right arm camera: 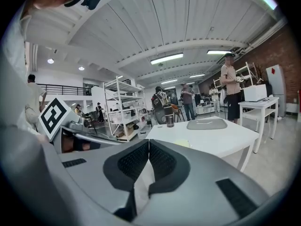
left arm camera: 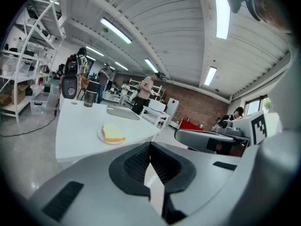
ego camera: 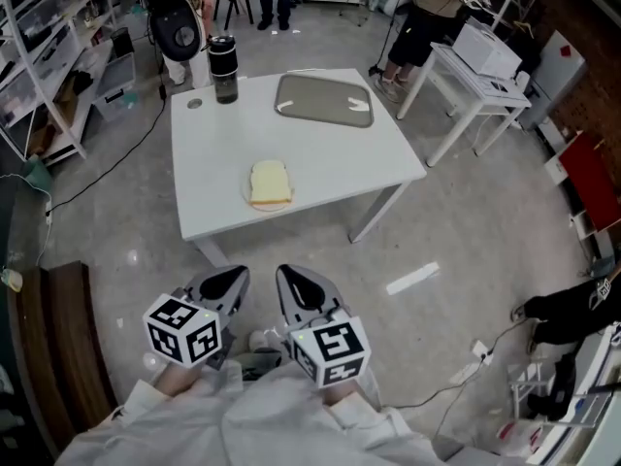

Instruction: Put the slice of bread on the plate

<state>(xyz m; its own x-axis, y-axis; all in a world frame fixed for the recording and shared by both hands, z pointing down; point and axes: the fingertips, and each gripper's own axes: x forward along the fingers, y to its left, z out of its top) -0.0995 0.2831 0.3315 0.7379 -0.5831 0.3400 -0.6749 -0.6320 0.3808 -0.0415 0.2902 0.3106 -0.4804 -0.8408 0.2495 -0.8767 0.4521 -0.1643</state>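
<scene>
Short of the white table point(ego camera: 330, 163), the left gripper point(ego camera: 229, 282) and right gripper point(ego camera: 294, 282) are clenched on nothing. Near the table's front edge, the slice of bread point(ego camera: 270, 183) hides most of the plate point(ego camera: 245, 191). A grey tray point(ego camera: 323, 98) and dark tumbler point(ego camera: 224, 68) stand at its far edge.

A dark tumbler point(ego camera: 224, 68) and a grey tray point(ego camera: 324, 99) stand apart on the white table point(ego camera: 330, 173).

bread slice point(ego camera: 270, 183): pale, crust-edged, flat | on small plate point(ego camera: 248, 194) | white table's near edge
</scene>
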